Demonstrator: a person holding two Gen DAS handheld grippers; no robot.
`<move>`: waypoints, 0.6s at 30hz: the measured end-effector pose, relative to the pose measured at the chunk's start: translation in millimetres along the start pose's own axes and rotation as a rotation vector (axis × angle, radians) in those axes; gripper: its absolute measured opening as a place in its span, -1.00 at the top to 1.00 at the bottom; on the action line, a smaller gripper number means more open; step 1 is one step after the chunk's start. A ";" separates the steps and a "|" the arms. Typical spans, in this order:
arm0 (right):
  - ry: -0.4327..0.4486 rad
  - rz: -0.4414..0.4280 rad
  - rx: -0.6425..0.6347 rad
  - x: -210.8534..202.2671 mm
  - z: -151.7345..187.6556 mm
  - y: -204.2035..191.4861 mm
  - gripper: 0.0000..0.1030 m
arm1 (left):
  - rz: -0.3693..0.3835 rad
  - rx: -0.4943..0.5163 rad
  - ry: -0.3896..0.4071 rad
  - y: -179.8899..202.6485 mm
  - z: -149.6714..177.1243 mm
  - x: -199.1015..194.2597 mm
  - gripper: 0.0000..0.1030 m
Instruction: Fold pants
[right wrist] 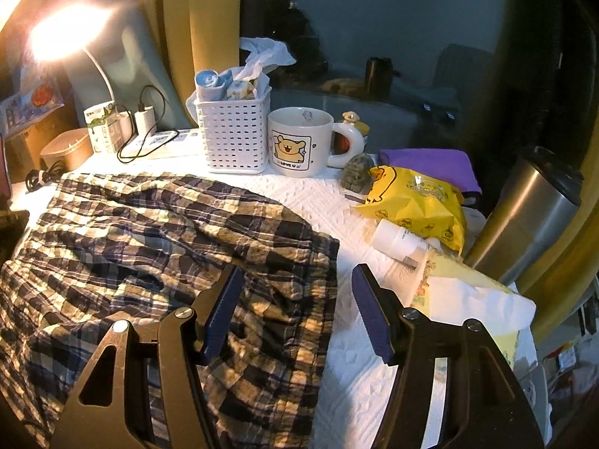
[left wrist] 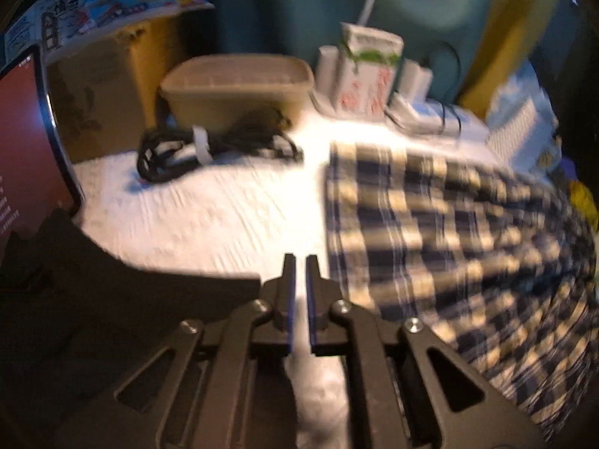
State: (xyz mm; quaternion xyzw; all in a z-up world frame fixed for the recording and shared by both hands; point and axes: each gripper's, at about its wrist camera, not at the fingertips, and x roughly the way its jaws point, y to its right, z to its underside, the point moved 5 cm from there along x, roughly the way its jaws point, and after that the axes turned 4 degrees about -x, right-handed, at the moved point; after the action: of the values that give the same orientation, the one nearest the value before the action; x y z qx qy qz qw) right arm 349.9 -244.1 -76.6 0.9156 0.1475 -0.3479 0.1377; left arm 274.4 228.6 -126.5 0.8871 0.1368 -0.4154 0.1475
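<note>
Pants (right wrist: pixel 157 247) lie rumpled across the counter (right wrist: pixel 337 202), their hem at its right side. Right tool (right wrist: pixel 295 299) hangs spread wide over that hem; left tool (left wrist: pixel 298 280) is nearly closed, gripping nothing. Advisable: pinch both layers, avoiding the mug (right wrist: pixel 299 142).

A white slotted basket (right wrist: pixel 233 133) stands just beside a bear-print mug (right wrist: pixel 299 142) on the white textured cover (right wrist: pixel 337 202). A yellow bag (right wrist: pixel 415 202) lies near a steel tumbler (right wrist: pixel 531 213); a coiled black cable (left wrist: pixel 209 149) rests before a tan tub (left wrist: pixel 236 89)

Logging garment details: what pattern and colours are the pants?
The pants are plaid, dark navy and cream checks with thin stripes; sharpest in the right wrist view.
</note>
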 end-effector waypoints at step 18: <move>-0.169 -0.158 0.113 108.2 -30.2 31.4 -0.39 | 0.138 0.153 -0.065 70.9 -69.3 87.6 -0.05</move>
State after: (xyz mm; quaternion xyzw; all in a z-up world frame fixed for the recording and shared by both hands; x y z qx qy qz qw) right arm 456.7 -243.4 -123.5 0.8748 0.1873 -0.4414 0.0697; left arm 402.7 200.0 -141.8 0.8891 0.0383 -0.4423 0.1117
